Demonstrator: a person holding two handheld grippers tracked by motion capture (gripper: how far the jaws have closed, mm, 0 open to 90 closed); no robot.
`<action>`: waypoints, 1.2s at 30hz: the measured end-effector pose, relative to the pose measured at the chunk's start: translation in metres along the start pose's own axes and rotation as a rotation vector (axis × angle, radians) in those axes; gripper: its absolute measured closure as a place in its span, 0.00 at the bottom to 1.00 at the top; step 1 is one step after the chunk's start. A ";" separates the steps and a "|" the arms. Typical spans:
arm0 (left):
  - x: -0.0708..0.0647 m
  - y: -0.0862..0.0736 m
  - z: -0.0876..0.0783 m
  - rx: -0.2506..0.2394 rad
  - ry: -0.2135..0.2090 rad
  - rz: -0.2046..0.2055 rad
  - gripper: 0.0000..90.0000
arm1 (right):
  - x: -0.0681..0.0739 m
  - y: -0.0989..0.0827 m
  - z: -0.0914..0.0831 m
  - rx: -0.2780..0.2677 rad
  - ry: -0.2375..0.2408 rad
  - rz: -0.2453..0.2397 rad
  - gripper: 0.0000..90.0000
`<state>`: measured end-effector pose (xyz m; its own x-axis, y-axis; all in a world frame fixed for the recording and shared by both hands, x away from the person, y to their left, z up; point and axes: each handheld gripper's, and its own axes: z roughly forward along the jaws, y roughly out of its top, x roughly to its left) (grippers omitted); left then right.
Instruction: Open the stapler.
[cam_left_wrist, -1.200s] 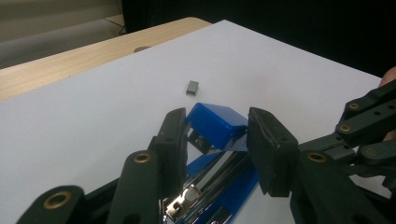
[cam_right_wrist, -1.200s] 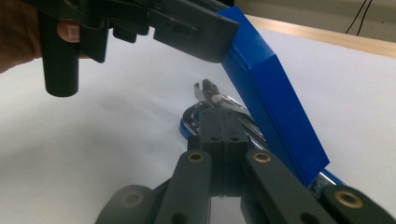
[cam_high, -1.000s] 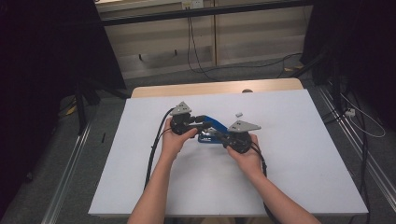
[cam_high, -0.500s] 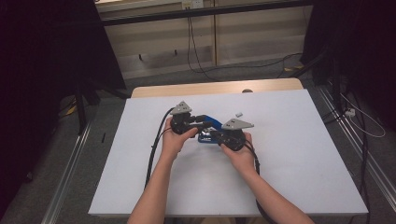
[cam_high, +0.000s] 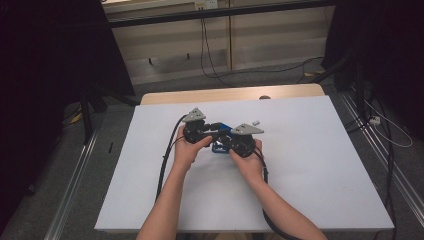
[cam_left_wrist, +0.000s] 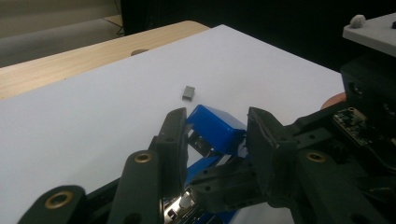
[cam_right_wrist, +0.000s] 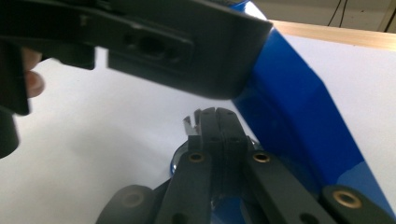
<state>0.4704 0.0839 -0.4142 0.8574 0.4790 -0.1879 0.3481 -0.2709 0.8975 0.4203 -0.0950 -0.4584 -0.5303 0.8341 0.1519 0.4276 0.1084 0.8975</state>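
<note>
Item: blue stapler (cam_left_wrist: 215, 133), lid hinged open, clamped between my left gripper (cam_left_wrist: 219, 140) jaws at middling width, just ahead of my fingertips.
Right gripper (cam_right_wrist: 215, 122): jaws fully closed, tips inside the stapler's channel, pinching something small, perhaps staples; I cannot tell.
Risk: prying sideways could twist the stapler loose from my left jaws.
Room: white table (cam_high: 320, 165) bare all round; loose staple block (cam_left_wrist: 188, 92) beyond my fingertips.

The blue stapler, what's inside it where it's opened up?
Inside the blue stapler a shiny metal track shows, with the right gripper poking in, jaws shut. Staples can't be seen; the left gripper covers the rest.
</note>
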 end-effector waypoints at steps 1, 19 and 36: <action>0.000 0.000 0.000 -0.001 -0.001 -0.002 0.66 | 0.000 0.000 0.001 -0.003 0.001 0.009 1.00; 0.001 0.000 0.001 -0.009 0.000 -0.014 0.66 | 0.002 0.000 0.004 -0.024 -0.022 0.019 1.00; 0.003 -0.001 0.002 0.005 0.006 -0.027 0.60 | 0.005 -0.004 0.006 -0.041 -0.065 0.005 1.00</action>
<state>0.4735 0.0837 -0.4168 0.8456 0.4909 -0.2095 0.3726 -0.2618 0.8903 0.4203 -0.0883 -0.4637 -0.4790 0.8681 0.1303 0.3988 0.0829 0.9133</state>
